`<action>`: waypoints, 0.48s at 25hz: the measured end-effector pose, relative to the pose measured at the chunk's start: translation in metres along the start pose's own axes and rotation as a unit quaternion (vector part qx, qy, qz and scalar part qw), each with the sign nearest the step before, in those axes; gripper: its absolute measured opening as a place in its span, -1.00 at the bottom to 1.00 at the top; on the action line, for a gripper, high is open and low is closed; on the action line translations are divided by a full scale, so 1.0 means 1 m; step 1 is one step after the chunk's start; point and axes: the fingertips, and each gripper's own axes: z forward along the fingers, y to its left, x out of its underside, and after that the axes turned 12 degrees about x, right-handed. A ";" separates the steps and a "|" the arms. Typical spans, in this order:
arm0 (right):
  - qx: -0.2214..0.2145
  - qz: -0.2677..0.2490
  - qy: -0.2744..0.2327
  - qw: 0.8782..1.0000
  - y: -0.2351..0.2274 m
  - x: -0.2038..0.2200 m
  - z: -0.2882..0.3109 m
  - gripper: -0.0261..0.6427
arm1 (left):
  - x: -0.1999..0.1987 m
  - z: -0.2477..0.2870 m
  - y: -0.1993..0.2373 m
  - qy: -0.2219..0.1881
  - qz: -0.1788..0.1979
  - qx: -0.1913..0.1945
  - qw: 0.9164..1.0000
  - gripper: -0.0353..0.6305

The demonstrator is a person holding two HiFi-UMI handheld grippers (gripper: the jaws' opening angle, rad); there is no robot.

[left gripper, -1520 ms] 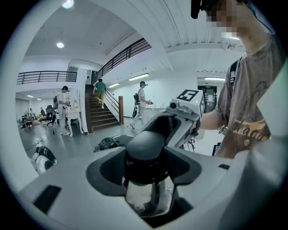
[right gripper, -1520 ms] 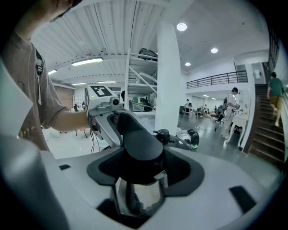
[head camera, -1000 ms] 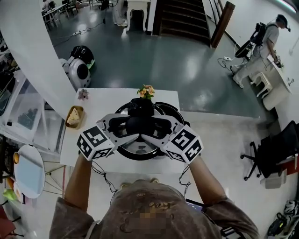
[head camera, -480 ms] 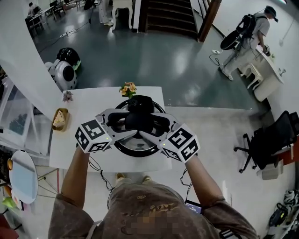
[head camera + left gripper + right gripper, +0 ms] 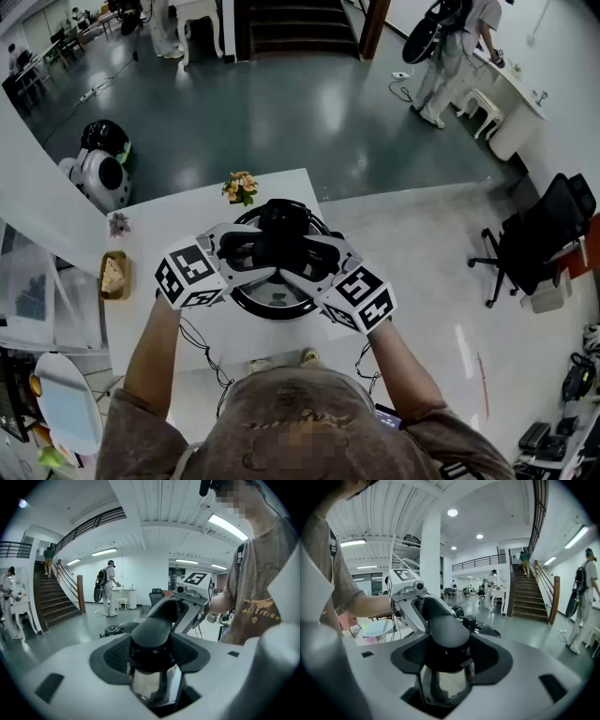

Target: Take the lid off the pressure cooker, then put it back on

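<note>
Left gripper and right gripper are each clamped on the black handle of the lid, entering from 8 and 4 o'clock in the head view. The lid lies over the pressure cooker, near the 3 o'clock edge of the white table. Unequal pull or twist between the hands would likely tilt and jam the lid. The rounded handle could also slip, or a sideways drag could shift the cooker toward that edge.

Black lid handle, white table
</note>
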 end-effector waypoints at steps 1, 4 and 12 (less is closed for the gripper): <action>0.007 0.002 0.002 1.000 -0.001 0.001 0.002 -0.12 | 0.002 0.001 0.003 0.001 0.001 0.007 1.000 -0.10; 0.031 0.004 0.009 0.999 -0.004 0.005 0.006 -0.12 | 0.005 0.004 0.008 0.007 0.011 0.026 1.000 -0.10; 0.069 0.023 0.017 0.997 -0.014 0.011 0.010 -0.12 | 0.007 0.015 0.018 0.013 0.023 0.065 0.998 -0.10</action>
